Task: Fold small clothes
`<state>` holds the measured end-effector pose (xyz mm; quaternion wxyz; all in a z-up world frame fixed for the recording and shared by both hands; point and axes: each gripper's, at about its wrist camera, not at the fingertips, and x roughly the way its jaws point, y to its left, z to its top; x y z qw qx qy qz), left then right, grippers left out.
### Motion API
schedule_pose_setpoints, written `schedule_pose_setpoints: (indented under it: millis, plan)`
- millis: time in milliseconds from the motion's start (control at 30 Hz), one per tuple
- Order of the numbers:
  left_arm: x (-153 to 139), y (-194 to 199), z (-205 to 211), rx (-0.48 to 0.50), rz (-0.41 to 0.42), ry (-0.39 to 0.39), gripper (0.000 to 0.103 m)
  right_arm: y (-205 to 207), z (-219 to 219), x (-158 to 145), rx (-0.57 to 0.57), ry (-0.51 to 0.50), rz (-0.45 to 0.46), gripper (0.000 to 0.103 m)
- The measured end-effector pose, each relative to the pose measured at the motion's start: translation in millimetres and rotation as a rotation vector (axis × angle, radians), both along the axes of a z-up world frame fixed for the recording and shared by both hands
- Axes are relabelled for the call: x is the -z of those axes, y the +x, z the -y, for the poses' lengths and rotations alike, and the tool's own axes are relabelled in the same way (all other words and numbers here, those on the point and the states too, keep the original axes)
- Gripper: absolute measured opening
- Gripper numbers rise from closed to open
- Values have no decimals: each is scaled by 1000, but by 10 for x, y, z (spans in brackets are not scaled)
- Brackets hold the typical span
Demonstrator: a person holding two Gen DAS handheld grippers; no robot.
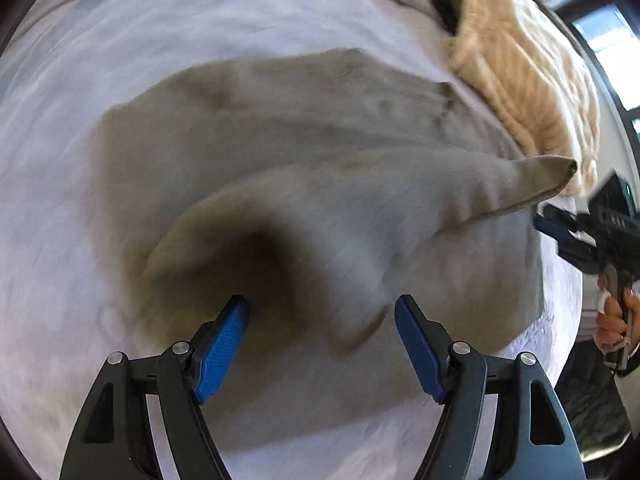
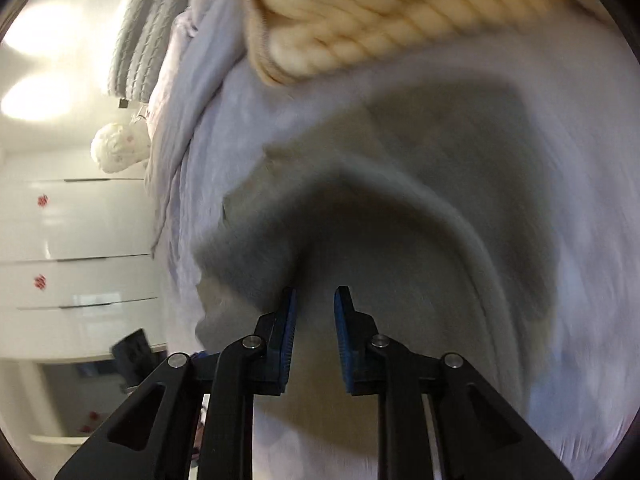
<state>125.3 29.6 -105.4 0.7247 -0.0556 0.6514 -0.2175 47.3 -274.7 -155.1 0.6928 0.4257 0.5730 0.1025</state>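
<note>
A grey-brown small garment lies on the pale lavender bed sheet, partly folded over itself, with one sleeve end pointing right. My left gripper hovers just above its near fold, jaws wide open and empty. My right gripper shows at the right edge of the left wrist view, beside the sleeve end. In the right wrist view the same garment fills the middle; my right gripper is open with a narrow gap, nothing between its pads, close over the cloth.
A cream cable-knit sweater lies on the sheet beyond the garment, also in the right wrist view. A grey knitted blanket and a white fluffy ball sit at the bed's far side. White drawers stand beside the bed.
</note>
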Motion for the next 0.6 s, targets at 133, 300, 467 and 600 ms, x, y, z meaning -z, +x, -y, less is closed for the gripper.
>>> schedule_pose_setpoints:
  millis: [133, 300, 467, 600]
  plan:
    - [-65, 344, 165, -56, 83, -6, 75, 328, 22, -2, 40, -14, 40, 22]
    - [-16, 747, -134, -318, 108, -34, 76, 469, 313, 125, 152, -74, -29, 22]
    - [-50, 815, -451, -407, 140, 107, 76, 139, 670, 60, 244, -76, -58, 46]
    - [-126, 573, -663, -359, 124, 125, 76, -165, 748, -97, 170, -144, -40, 63]
